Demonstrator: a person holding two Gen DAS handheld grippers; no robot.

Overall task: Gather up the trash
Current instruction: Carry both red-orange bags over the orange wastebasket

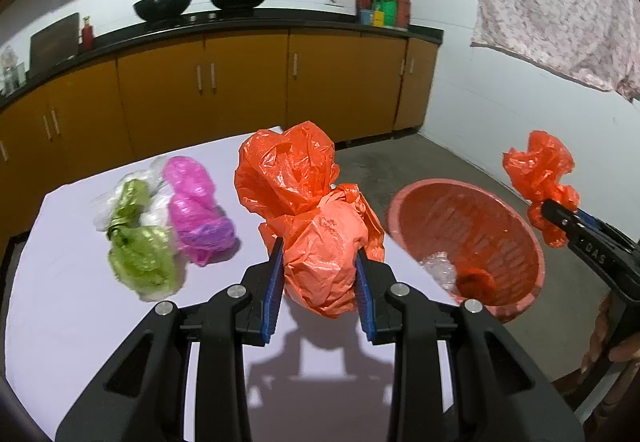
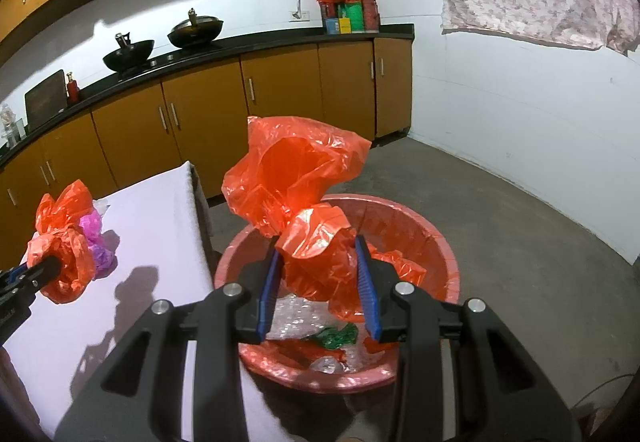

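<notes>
My left gripper (image 1: 319, 254) is shut on an orange plastic bag (image 1: 316, 226) above the white table (image 1: 80, 322); it also shows in the right wrist view (image 2: 60, 254). A pink bag (image 1: 196, 206) and a green-and-clear bag (image 1: 138, 242) lie on the table to its left. My right gripper (image 2: 317, 254) is shut on another orange bag (image 2: 296, 194) and holds it over the red basket (image 2: 436, 242), which holds clear, green and orange trash. That gripper and its bag (image 1: 544, 178) show at the right of the left wrist view, beyond the basket (image 1: 520, 226).
The basket stands on the grey concrete floor (image 2: 520, 262) right of the table's edge. Orange kitchen cabinets (image 1: 240, 82) with a black counter, two woks and containers run along the back wall. A patterned cloth (image 1: 560, 2) hangs at the upper right.
</notes>
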